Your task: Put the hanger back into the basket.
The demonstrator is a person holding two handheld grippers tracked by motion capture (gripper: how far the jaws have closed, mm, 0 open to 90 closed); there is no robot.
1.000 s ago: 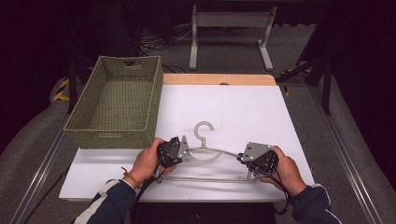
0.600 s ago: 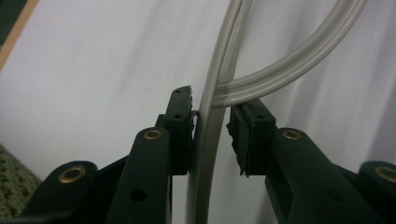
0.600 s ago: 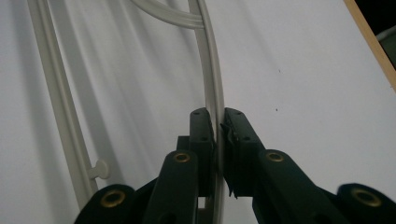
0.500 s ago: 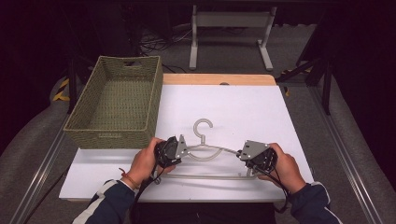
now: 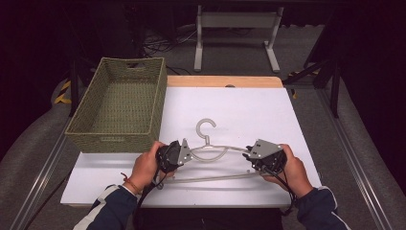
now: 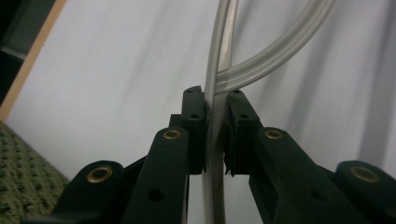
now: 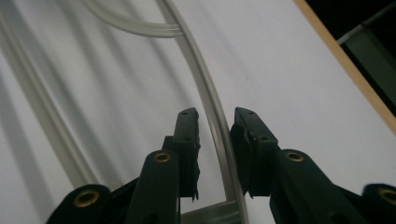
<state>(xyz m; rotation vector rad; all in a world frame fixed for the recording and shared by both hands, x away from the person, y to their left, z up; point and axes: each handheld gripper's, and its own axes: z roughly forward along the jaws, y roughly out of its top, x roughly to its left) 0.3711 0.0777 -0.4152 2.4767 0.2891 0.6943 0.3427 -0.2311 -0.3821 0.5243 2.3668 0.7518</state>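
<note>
Clear plastic hanger (image 5: 213, 152) on the white table (image 5: 249, 110), long axis left–right, hook pointing away; left gripper (image 5: 184, 153) clamps its left arm, right gripper (image 5: 248, 155) straddles its right arm, jaws slightly apart.

Dark room. White surface (image 5: 249, 110) with wooden far edge. Grey carpet floor (image 5: 43, 143) left and right. Metal stand (image 5: 237, 21) far centre, cables (image 5: 163, 40) beside it. Metal rails (image 5: 356, 167) flank surface.

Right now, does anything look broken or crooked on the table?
Nothing looks broken. The clear hanger lies on the white table, undamaged. The left gripper is shut on one shoulder; the right gripper straddles the other, jaws apart. The green basket sits straight.
</note>
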